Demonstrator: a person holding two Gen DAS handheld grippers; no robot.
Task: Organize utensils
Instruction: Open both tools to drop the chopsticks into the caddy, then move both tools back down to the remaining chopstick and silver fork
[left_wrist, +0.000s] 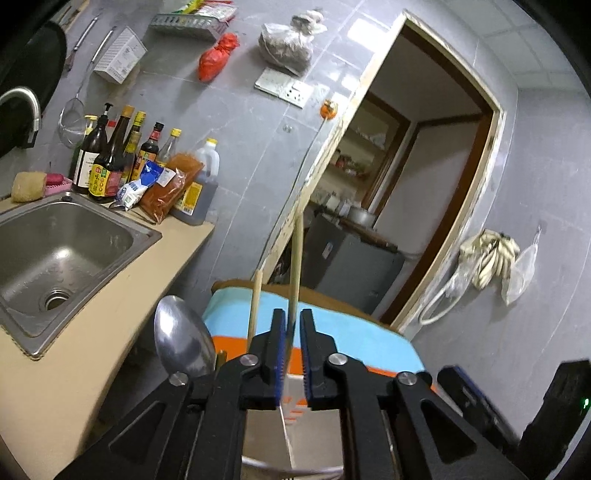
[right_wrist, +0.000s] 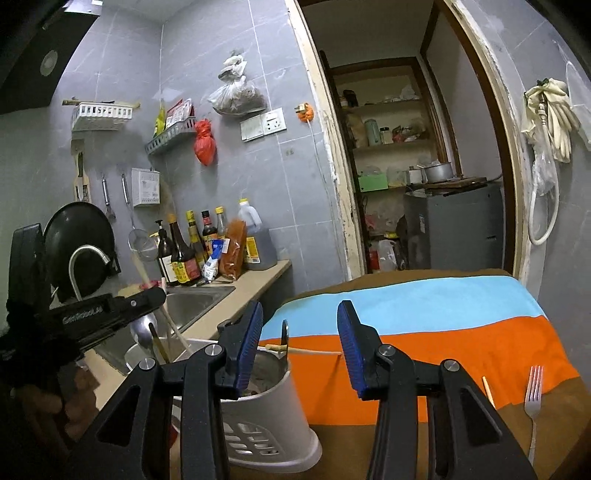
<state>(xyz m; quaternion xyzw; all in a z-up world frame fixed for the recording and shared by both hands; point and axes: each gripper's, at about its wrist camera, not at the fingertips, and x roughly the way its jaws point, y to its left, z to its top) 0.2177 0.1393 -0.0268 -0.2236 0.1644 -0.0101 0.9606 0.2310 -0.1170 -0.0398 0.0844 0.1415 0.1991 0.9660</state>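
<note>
A steel spoon and pale wooden chopsticks already stand in the white plastic slotted holder. A steel fork waits on the striped cloth at four o'clock. The left gripper is barely parted around a chopstick; the right gripper is spread and empty.

Grey-tiled wall, open doorway

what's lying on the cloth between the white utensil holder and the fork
In the right wrist view, between the white utensil holder and the fork, one chopstick lies across the orange stripe.
</note>
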